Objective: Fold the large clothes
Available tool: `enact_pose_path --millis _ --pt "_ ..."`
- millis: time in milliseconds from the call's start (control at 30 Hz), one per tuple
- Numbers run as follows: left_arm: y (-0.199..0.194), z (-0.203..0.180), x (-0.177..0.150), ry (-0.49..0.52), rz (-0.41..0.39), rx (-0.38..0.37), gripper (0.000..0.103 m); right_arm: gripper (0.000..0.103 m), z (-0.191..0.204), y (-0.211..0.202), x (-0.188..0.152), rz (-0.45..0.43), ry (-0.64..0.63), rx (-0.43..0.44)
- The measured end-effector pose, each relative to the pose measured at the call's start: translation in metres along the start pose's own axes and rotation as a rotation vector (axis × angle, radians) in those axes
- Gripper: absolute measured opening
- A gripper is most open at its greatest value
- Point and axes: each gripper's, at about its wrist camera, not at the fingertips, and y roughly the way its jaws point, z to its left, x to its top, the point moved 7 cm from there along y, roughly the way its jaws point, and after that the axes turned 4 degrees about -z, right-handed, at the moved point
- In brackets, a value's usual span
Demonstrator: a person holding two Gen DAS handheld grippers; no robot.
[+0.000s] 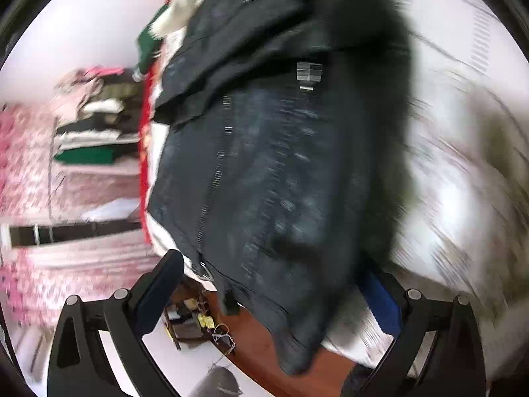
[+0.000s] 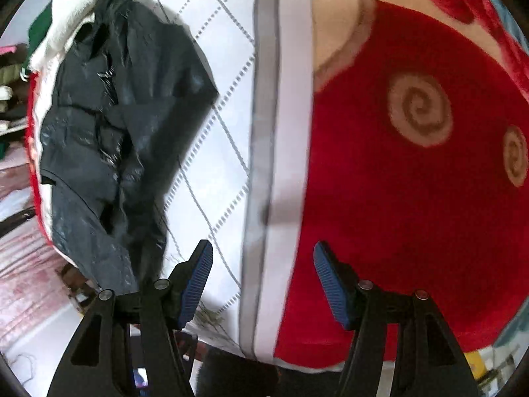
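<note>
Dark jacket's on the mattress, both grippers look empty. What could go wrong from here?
1. The dark jacket lies bunched near the mattress edge, its hem overhanging; a careless pull might slide it off.
2. The right gripper hangs open over bare mattress beside the red blanket, apart from the jacket; it could pinch blanket instead.
3. The left wrist view is motion-blurred, so aiming the left gripper is uncertain.

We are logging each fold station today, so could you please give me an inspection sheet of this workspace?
Surface: white quilted mattress, red blanket beside it.
Job's things: dark jacket lying rumpled on the mattress, hem over its edge.
Clutter: white cloth and green cloth at the jacket's top end.
Grippers: right gripper open, empty; left gripper open around the jacket's lower part, pads apart.
Cables: thin wires on the floor.
Surroundings: shelf of folded clothes; pink patterned fabric.
</note>
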Motion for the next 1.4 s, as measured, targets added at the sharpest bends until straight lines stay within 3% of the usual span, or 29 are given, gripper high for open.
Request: enact_pose_path --millis 167,233,300,367,400,467,500,533,567,633,867,1067,1267,1400 --pt "0.023 0.038 0.009 -0.165 0.074 0.024 0.103 0.065 0.016 0.014 0.02 0.015 0.058 0.266" --pt "0.029 0.045 0.008 -0.22 0.098 -0.021 0.099 0.065 0.027 0.021 0.03 0.028 0.098 0.434" --pt "0.029 0.047 0.008 -0.245 0.097 -0.076 0.083 0.065 0.037 0.034 0.043 0.039 0.156 0.58" --pt "0.026 0.047 0.009 -0.259 0.082 -0.134 0.056 0.065 0.045 0.049 0.052 0.051 0.204 0.66" --pt "0.023 0.046 0.01 -0.262 0.071 -0.157 0.048 0.065 0.048 0.058 0.058 0.052 0.231 0.692" --pt "0.016 0.044 0.013 -0.262 0.045 -0.206 0.018 0.065 0.056 0.074 0.064 0.065 0.286 0.754" --pt "0.013 0.041 0.017 -0.263 0.032 -0.219 0.016 0.061 0.06 0.079 0.066 0.067 0.321 0.792" --pt "0.007 0.041 0.019 -0.261 0.017 -0.219 0.011 0.035 0.063 0.081 0.069 0.049 0.343 0.8" --pt "0.005 0.043 0.021 -0.262 0.005 -0.226 0.009 0.023 0.063 0.08 0.071 0.029 0.344 0.777" --pt "0.002 0.057 0.022 -0.274 -0.012 -0.264 0.007 0.016 0.073 0.071 0.071 0.002 0.331 0.742" --pt "-0.01 0.136 0.025 -0.323 -0.103 -0.368 0.004 0.013 0.123 -0.018 0.071 -0.061 0.221 0.679" --pt "0.014 0.203 0.03 -0.423 -0.125 -0.475 0.004 0.013 0.221 -0.085 0.081 -0.132 0.075 0.557" --pt "0.071 0.249 0.031 -0.515 -0.113 -0.593 0.004 0.013 0.335 -0.095 0.099 -0.163 -0.007 0.429" --pt "0.116 0.265 0.029 -0.575 -0.072 -0.68 0.004 0.013 0.399 -0.067 0.11 -0.147 -0.044 0.351"
